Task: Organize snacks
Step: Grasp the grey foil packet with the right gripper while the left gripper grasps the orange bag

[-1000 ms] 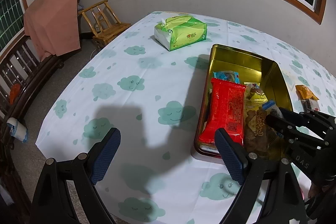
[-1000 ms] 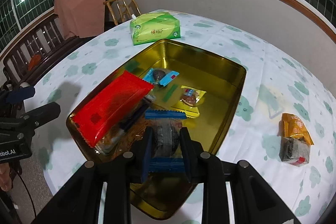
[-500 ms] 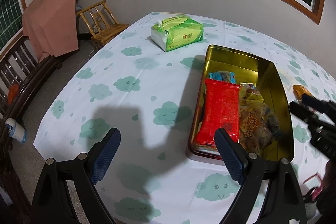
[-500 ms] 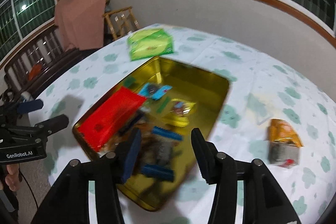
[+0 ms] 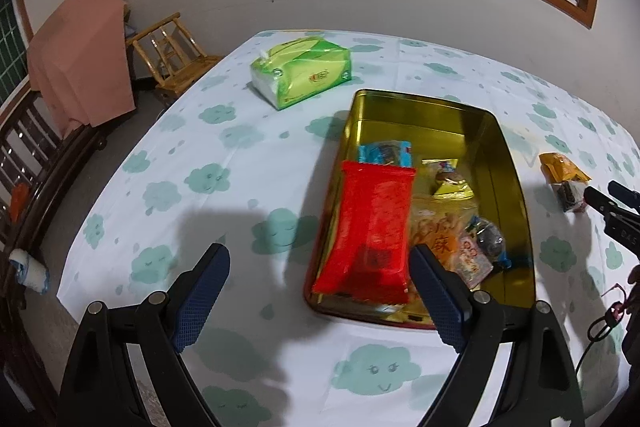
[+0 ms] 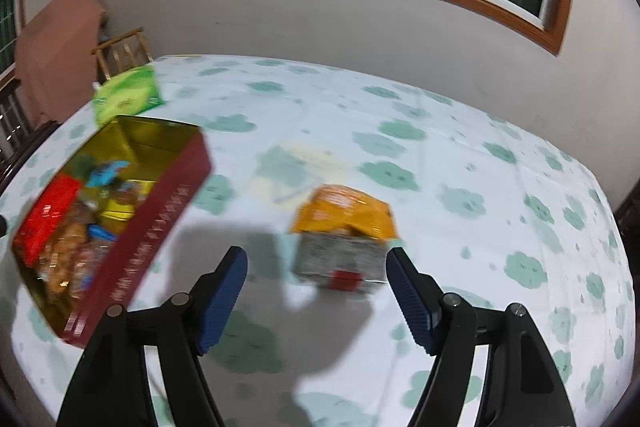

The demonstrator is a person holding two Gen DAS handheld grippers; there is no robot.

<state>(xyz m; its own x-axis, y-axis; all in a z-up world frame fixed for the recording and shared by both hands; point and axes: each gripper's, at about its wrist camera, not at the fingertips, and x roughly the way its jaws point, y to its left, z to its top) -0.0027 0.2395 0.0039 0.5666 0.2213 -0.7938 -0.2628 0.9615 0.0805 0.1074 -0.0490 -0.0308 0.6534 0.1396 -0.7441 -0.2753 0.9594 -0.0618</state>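
Note:
A gold tin (image 5: 508, 163) with red outer walls (image 6: 160, 227) stands on the table and holds a long red packet (image 5: 372, 223), a blue packet (image 5: 384, 153), a yellow packet (image 5: 448, 179) and other snacks. An orange packet (image 6: 344, 211) and a grey packet (image 6: 340, 259) lie on the cloth right of the tin; they also show in the left wrist view (image 5: 564, 167). My right gripper (image 6: 316, 283) is open and empty, just in front of the grey packet. My left gripper (image 5: 320, 287) is open and empty above the tin's near left corner.
A green tissue pack (image 5: 304, 71) lies beyond the tin. The table has a white cloth with green clouds (image 5: 208, 179). A wooden chair (image 5: 172, 55), a pink-draped piece of furniture (image 5: 76, 55) and a dark bench (image 5: 24, 163) stand to the left.
My right gripper let go of the blue-edged packet into the tin, opened, and swung right to face the orange and grey packets. The left gripper stayed open and drew back a little.

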